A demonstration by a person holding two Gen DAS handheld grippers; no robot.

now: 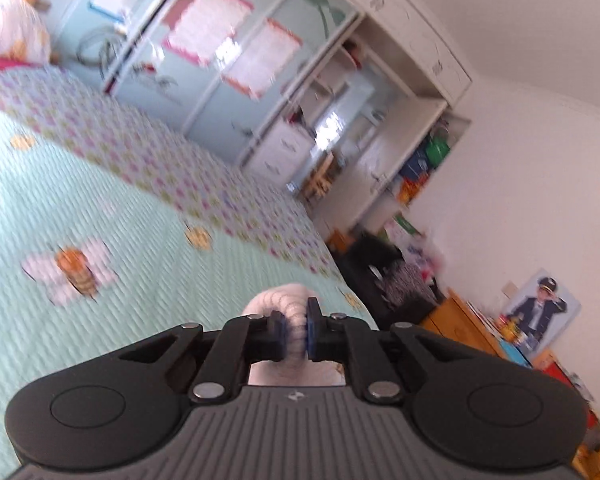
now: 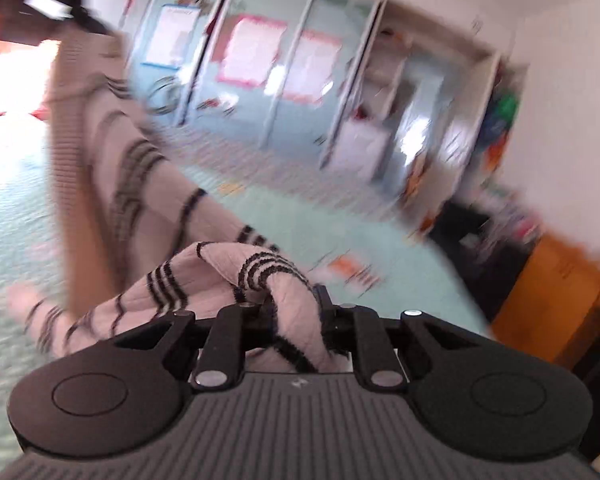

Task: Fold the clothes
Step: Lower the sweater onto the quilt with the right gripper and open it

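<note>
My left hand-held gripper [image 1: 296,334] is pinched narrow on a small bunch of white cloth, which bulges up between the two blue pads [image 1: 310,336] and shows again just below them. Beyond it lies the bed [image 1: 100,208], covered by a pale green quilt with bees and flowers on it and a dotted border along its far edge. My right hand-held gripper [image 2: 290,320] is clamped on the sweater [image 2: 148,216], a pale pinkish knit with groups of thin black stripes; a twisted fold of it wraps over the jaws and hides the fingertips, so I can only say they sit close together around the cloth. From that grip the sweater rises to the upper left in a long taut sheet, held clear of the bed, while one striped sleeve trails down to the near left onto the quilt. I cannot tell for certain that the white bunch in my left grip is the same sweater. Far behind the bed stands a wardrobe [image 1: 228,64] with pale blue sliding doors and pink-edged sheets stuck on them, and open shelves [image 1: 416,160] further right hold coloured items. Both views are smeared with blur, the right one more so.
</note>
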